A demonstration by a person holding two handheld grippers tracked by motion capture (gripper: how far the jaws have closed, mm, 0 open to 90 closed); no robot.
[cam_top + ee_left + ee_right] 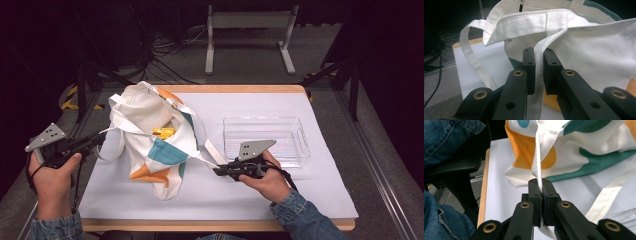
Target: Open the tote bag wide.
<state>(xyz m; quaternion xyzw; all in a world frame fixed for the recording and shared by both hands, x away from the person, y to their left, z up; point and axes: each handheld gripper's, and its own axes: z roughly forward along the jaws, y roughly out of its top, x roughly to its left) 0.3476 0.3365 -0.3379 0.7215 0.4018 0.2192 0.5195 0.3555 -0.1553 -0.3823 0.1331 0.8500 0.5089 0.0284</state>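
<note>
Left gripper (538, 67) clamped on one white strap (541, 53) of the tote bag (150, 135); right gripper (541, 192) clamped on the other strap (541, 152) — the bag lies between them, a yellow item (164, 132) inside, a clear tray (265, 135) just beyond the right gripper.

White canvas tote bag (150, 135) with orange and teal patches, slumped open near the table's (260, 200) left edge. Straps (540, 57) pulled outward to both sides; yellow item (163, 132) inside the mouth.
</note>
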